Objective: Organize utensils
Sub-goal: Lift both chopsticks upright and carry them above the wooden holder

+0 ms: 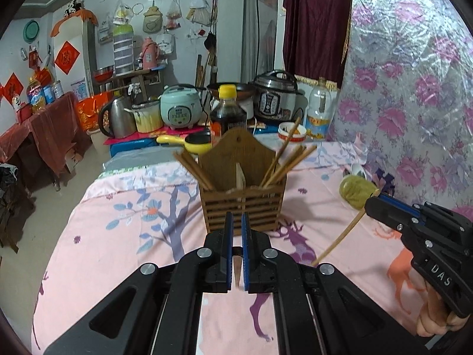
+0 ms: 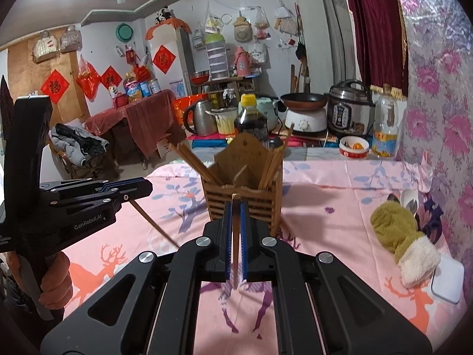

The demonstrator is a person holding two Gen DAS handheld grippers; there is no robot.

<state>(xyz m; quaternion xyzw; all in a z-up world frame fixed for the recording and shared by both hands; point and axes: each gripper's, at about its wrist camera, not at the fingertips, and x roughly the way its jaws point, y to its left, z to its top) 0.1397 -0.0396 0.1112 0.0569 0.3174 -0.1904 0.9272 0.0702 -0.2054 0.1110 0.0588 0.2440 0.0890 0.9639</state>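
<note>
Left gripper (image 1: 237, 222) clamped on chopstick (image 2: 153, 224), nearly hidden in own view. Right gripper (image 2: 235, 210) clamped on second chopstick (image 1: 340, 238). Holder (image 1: 241, 204) blurred.

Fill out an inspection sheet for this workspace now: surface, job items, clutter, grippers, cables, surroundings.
Surface: pink deer-print cloth covers the table.
Job's things: wooden holder stands upright, chopsticks leaning in both its left and right compartments.
Clutter: green mitten, white spoon, white pad near the floral wall covering.
Grippers: left gripper shut on a dark chopstick; right gripper shut on a light chopstick.
Cables: nothing seen on the cloth.
Surroundings: soy sauce bottle, rice cookers, kettle behind.
</note>
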